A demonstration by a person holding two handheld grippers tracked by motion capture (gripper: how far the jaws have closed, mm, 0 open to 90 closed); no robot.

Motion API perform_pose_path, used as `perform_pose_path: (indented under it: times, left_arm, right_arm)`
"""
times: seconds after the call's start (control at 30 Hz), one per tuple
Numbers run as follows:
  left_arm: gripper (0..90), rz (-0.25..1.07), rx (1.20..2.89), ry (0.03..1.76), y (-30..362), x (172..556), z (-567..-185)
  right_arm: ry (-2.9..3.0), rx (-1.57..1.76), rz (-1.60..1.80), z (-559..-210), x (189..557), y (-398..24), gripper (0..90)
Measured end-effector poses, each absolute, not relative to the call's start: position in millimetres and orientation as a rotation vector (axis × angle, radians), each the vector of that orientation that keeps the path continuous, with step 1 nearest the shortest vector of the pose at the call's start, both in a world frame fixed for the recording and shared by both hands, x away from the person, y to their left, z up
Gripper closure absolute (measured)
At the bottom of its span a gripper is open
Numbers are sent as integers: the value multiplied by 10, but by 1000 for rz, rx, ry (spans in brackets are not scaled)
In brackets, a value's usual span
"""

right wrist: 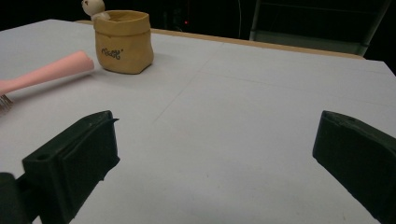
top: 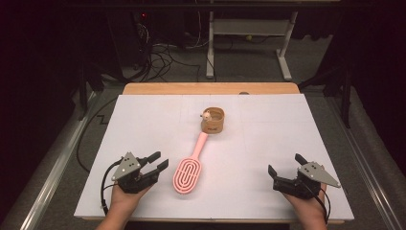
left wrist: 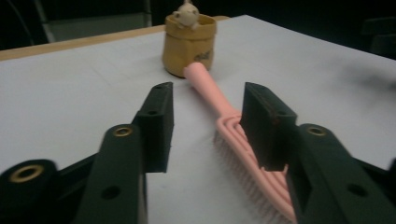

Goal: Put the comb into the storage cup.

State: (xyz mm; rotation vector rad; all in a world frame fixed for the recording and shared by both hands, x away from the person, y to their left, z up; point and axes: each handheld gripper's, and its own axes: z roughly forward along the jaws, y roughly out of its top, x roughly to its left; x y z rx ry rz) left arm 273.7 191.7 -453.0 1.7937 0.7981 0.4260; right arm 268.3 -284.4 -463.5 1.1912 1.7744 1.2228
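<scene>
The left gripper (top: pixel 162 160) has its jaws narrowed to a modest gap with nothing pressed between them. In the left gripper view its fingertips (left wrist: pixel 161 100) hang just above the white table cover (left wrist: pixel 70 93), and the right-hand jaw stands in front of the near edge of the pink hairbrush (left wrist: pixel 233 140); whether it touches the brush I cannot tell. From the high view the brush (top: pixel 189 167) lies just right of that gripper, head near, handle running far and slightly right until its tip meets the small tan pouch (top: pixel 213 122). The left gripper view shows the brush's bristles in side profile and a little bear figure (left wrist: pixel 186 13) peeking from the pouch's rim.

The right gripper (top: pixel 286 166) holds its jaws wide, empty, over bare cover well right of the brush. The right gripper view shows lettering on the pouch (right wrist: pixel 123 42), and the handle tip (right wrist: pixel 74 63) resting beside it.

The cover's near edge runs close behind both hands. Broad open cover lies between the brush and the right gripper, and more to the far right, up to the wooden table edge (top: pixel 210 88).
</scene>
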Motion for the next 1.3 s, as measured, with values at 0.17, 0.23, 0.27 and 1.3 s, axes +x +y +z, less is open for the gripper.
perform_pose_path:
  times: [0.17,0.23,0.27,1.3]
  left_arm:
    - [813,333,1881,741,1658,2695,-4544]
    - [846,289,1913,725,1538,2663,-4559]
    - [880,268,1927,721,1477,2647,-4565]
    - [900,202,2262,639,947,2538,-4825]
  right_arm:
    - [1777,1197,1221,-4642,2701,-2860,7]
    - [1774,1199,1222,-4640,2699,-2865,7]
    - [1769,1210,1228,-4643,2699,-2879,9]
    - [1763,1235,1242,-4659,2702,-2894,16]
